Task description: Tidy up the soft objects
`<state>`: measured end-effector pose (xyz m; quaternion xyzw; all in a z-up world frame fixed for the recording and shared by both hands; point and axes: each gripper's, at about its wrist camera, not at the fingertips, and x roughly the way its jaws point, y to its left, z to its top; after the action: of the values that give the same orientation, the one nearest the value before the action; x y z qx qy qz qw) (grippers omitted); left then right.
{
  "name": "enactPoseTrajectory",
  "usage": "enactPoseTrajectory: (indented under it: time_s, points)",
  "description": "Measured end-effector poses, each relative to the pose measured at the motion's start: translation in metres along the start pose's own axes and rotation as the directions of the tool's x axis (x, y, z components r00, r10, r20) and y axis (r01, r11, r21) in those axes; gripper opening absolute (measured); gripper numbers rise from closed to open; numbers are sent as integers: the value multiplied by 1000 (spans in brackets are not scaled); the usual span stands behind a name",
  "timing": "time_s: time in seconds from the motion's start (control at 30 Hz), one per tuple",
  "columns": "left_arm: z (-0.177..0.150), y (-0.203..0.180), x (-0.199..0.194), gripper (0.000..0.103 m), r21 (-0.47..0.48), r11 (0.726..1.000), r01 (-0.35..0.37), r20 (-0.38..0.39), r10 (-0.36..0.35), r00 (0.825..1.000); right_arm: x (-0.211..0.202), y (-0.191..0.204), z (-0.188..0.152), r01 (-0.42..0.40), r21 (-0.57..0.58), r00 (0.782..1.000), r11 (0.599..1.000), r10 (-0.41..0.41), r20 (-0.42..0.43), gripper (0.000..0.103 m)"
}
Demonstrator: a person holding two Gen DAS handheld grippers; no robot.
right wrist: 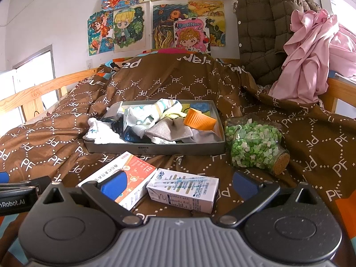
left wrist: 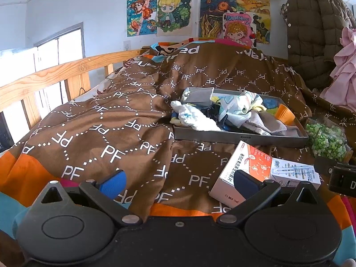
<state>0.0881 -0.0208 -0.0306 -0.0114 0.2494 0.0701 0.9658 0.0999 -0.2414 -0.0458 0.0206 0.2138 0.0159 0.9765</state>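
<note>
Soft cloths heaped in grey tray [right wrist: 155, 149] on brown quilt [left wrist: 100, 120], white sock [right wrist: 100, 133] draped over its left rim, stage of sorting not settled by this; left gripper [left wrist: 178, 182] spread wide, empty; right gripper [right wrist: 178, 184] likewise agape, straddling two cartons [right wrist: 182, 189], gripping nothing; best pinched mid-fold, clear of orange cup [right wrist: 200, 120].

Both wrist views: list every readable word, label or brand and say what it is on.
"PF": repeated across the brown quilt.
"MORNING": cartoon poster.
"nRobot.AI", cut off: left gripper.
Print on the orange-white box and the blue-white carton: too small to read.
</note>
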Motion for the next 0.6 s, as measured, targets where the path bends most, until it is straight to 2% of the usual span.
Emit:
enactPoseTrajectory:
  time_s: [0.6]
  points:
    - [1, -3, -1, 102, 10, 1000, 18, 2, -18, 1000, 1, -1, -1, -1, 2, 1000, 1000, 1, -6, 103]
